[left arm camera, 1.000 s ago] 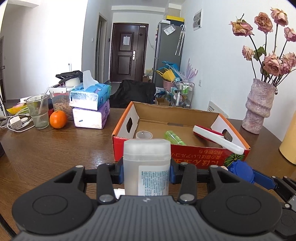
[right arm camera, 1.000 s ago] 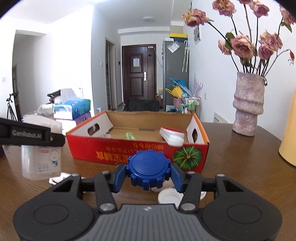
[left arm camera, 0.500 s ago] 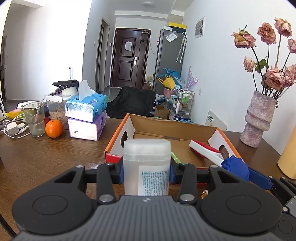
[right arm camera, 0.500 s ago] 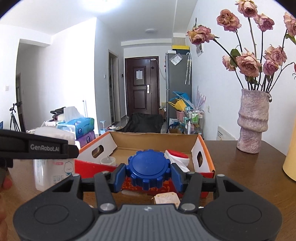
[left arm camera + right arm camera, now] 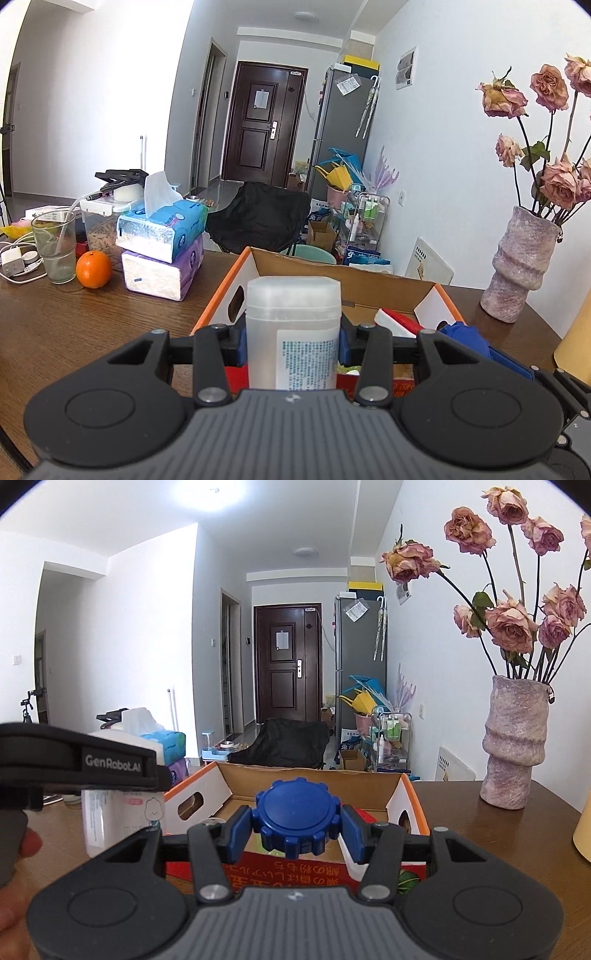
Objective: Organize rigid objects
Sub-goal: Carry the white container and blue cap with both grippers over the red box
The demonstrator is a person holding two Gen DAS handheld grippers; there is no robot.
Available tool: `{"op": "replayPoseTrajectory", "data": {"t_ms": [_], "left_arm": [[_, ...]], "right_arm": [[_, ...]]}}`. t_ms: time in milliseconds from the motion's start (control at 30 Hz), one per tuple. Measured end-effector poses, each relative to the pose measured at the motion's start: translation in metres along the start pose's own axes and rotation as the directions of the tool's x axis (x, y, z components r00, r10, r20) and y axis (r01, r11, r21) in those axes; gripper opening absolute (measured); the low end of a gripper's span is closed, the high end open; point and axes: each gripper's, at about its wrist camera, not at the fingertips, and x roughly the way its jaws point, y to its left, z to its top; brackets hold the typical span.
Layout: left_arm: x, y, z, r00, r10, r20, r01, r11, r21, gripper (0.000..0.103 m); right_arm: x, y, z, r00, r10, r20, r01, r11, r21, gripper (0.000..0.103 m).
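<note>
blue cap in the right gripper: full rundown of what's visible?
The blue cap is a round, matte plastic disc with a flat face and a notched, gear-like rim. The right gripper is shut on it, one blue pad against each side, flat face toward the camera. It hangs in the air over the near wall of the cardboard box. Nothing else touches it; its back is hidden.

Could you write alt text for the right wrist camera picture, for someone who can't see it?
The right claw grips a blue ridged cap above an open cardboard box on a wooden table. The left claw holds a white bottle beside the box; a vase of dried roses stands at right.
</note>
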Motion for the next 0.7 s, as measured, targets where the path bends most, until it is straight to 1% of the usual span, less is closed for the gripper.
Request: {"op": "replayPoseTrajectory", "data": {"t_ms": [300,500,700], "left_arm": [[0.022,-0.007,0.005,1.000,0.001,-0.007,-0.001,1.000,0.006,0.042],[0.023,-0.007,0.005,1.000,0.001,-0.006,-0.001,1.000,0.007,0.042],[0.035,-0.010,0.008,1.000,0.005,-0.007,-0.005,1.000,0.008,0.042]], "right_arm": [[0.022,-0.004,0.006,1.000,0.009,-0.003,-0.009,1.000,-0.005,0.051],[0.038,-0.009,0.010,1.000,0.001,-0.010,-0.001,1.000,-0.003,0.051],[0.051,-0.012,0.013,1.000,0.001,-0.012,-0.001,1.000,-0.009,0.051]]}}
